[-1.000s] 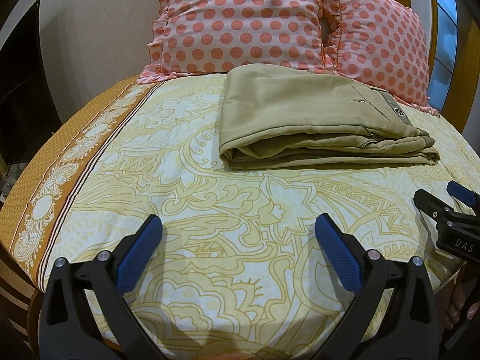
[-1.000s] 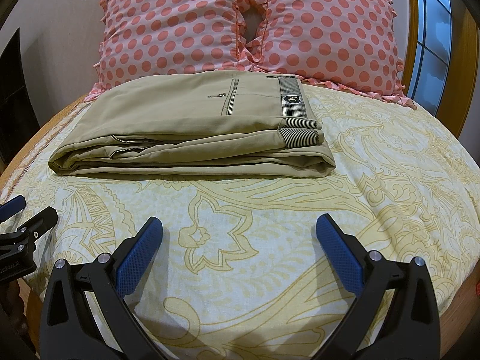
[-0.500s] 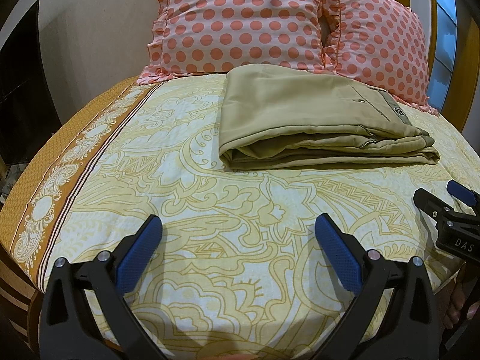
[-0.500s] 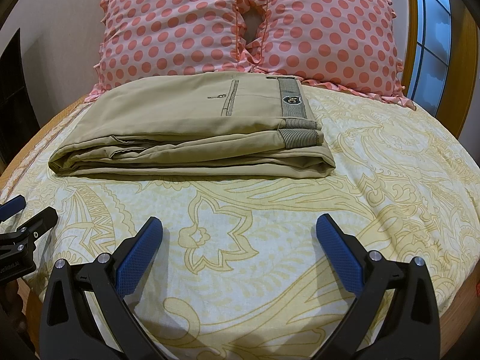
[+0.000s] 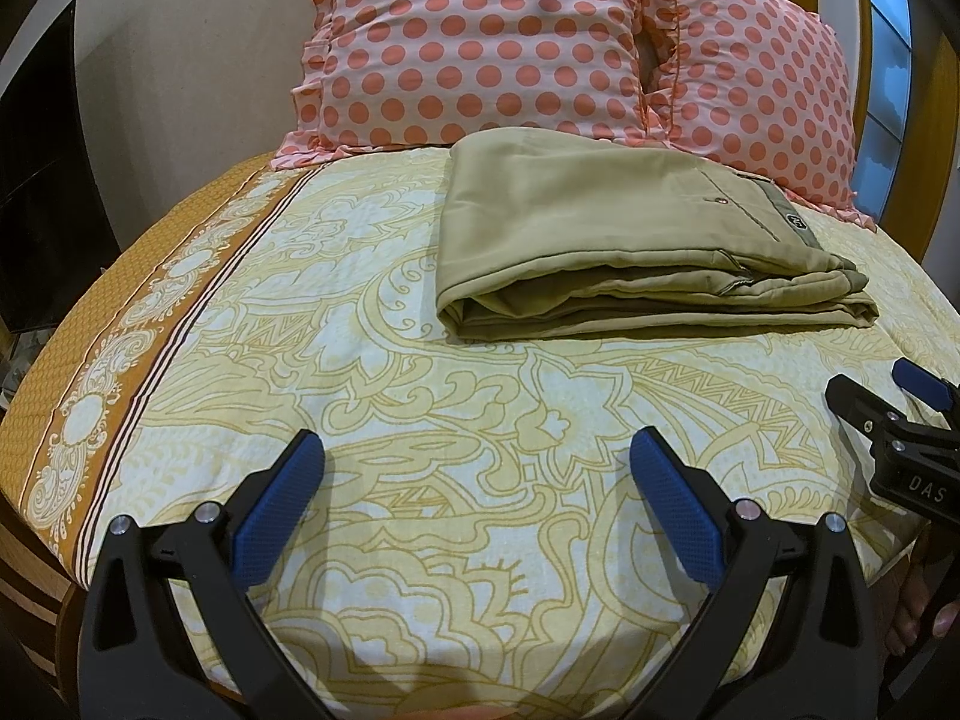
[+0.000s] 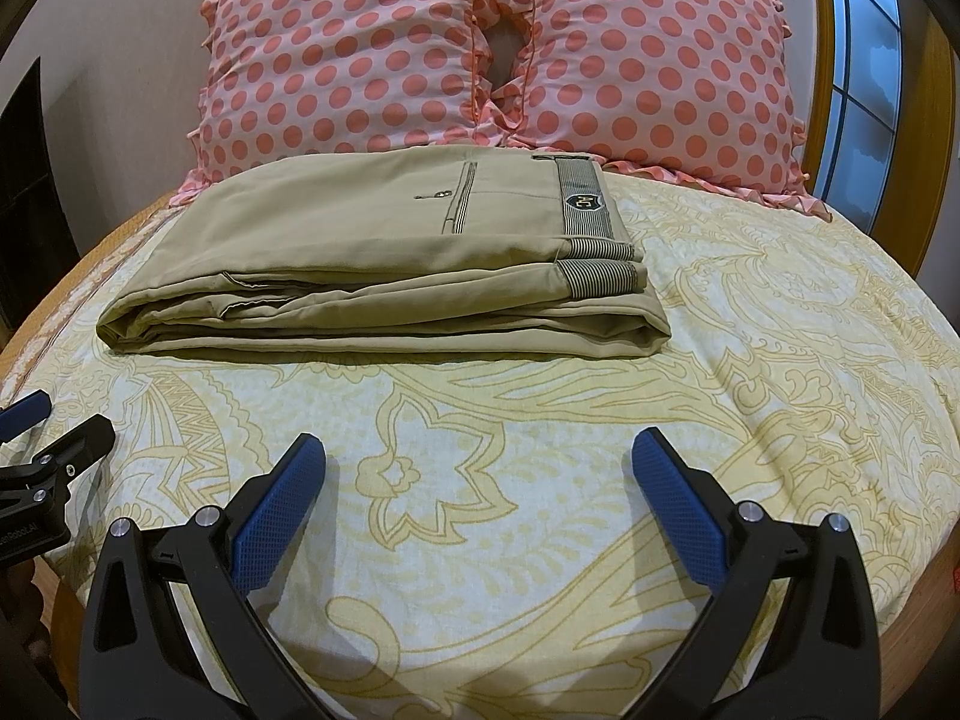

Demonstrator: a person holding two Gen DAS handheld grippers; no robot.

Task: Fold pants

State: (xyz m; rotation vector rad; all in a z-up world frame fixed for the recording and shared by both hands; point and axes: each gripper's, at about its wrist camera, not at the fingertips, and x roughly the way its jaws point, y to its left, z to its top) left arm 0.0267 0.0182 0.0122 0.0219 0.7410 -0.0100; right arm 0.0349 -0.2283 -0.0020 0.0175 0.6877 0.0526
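While the khaki pants (image 6: pixel 384 264) lie folded at twelve o'clock before the pillows (image 6: pixel 498 54), left gripper (image 5: pixel 477 483) and right gripper (image 6: pixel 478 483) gape wide, empty; only gentle edge-squaring seems needed.

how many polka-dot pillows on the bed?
2. Both stand at the head of the bed behind the folded pants: left pillow and right pillow, side by side, ruffled edges meeting in the middle. None hidden that I can see.
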